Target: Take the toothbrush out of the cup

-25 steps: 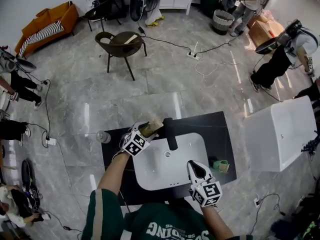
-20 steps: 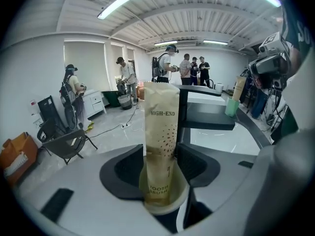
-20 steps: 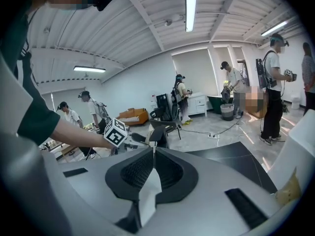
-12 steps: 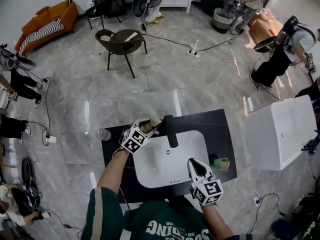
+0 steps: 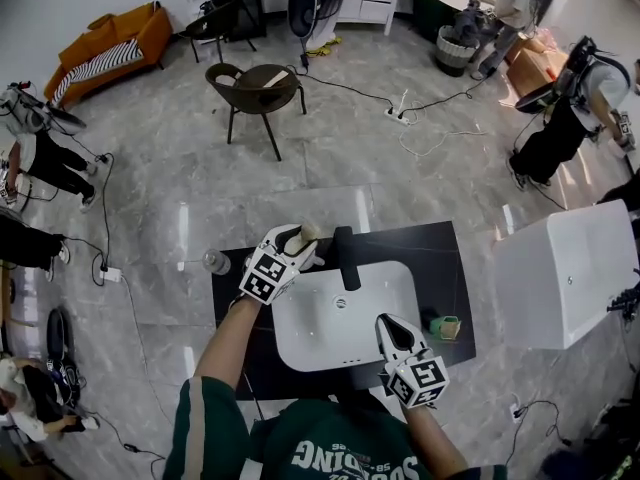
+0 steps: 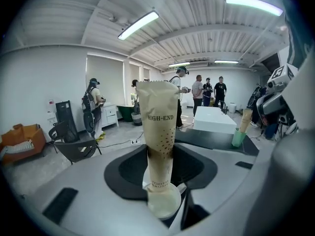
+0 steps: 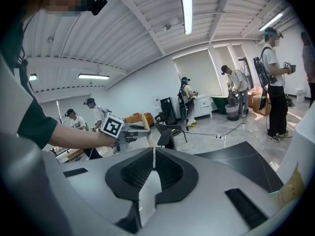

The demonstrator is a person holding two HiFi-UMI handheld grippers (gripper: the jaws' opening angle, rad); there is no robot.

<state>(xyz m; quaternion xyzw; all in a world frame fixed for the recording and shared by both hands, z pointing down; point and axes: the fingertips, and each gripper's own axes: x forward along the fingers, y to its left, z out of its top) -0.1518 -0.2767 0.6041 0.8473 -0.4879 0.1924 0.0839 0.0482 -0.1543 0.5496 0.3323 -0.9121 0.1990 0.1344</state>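
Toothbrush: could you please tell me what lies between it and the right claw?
In the head view, the black faucet and the white sink basin lie between the toothbrush and the right claw.

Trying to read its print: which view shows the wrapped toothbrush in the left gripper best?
The left gripper view: the wrapped toothbrush stands upright between the left gripper's jaws, print legible. The head view shows only its tan end past the gripper; the right gripper view, a small distant sliver.
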